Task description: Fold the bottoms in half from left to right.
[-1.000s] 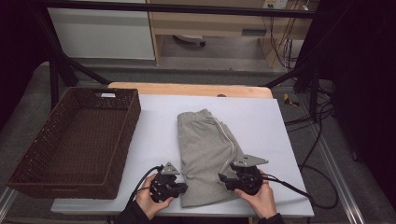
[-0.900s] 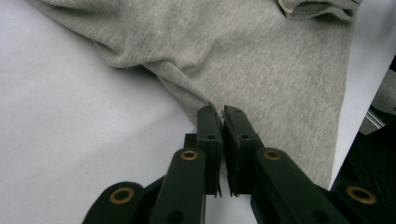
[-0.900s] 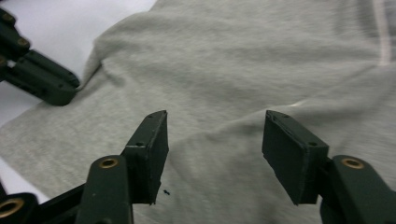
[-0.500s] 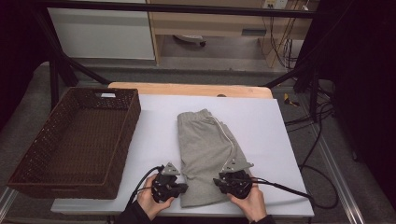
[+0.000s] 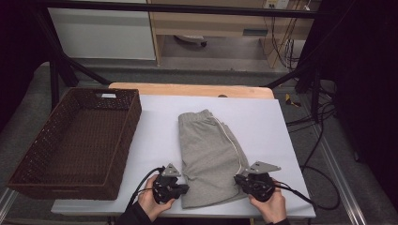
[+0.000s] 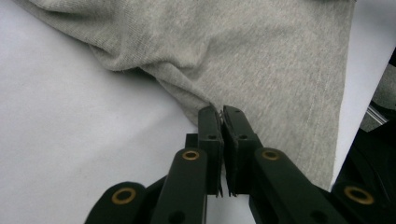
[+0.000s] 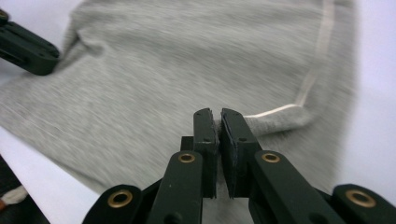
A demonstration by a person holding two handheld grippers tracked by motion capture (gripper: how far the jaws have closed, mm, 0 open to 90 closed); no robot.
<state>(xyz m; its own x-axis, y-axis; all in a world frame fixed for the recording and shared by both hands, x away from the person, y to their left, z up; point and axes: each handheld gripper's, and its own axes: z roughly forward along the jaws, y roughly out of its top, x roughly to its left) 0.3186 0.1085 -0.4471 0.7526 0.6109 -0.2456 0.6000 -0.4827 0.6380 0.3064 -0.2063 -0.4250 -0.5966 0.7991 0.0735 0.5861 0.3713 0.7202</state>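
Observation:
Grey shorts [image 5: 211, 150] with a pale side stripe lie folded on the white table [image 5: 159, 131], waistband away from me. My left gripper [image 5: 185, 188] sits at the near left hem. In the left gripper view it [image 6: 220, 111] is shut on a raised fold of the shorts [image 6: 233, 46]. My right gripper [image 5: 238, 179] is at the near right corner by the stripe. Its jaws [image 7: 215, 112] have just been closing and now stand together on the bunched edge of the shorts [image 7: 187, 60]. The left gripper [image 7: 28, 51] shows far off in the right gripper view.
A dark woven basket [image 5: 133, 117] stands on the table's left side, a short gap from the shorts. A wooden strip [image 5: 187, 89] runs along the far edge. Cables [image 5: 324, 187] trail off the right side.
My right gripper slid left onto the shorts' near right corner, closed its jaws, then drew slightly back to the right. The left gripper kept still on the left hem.

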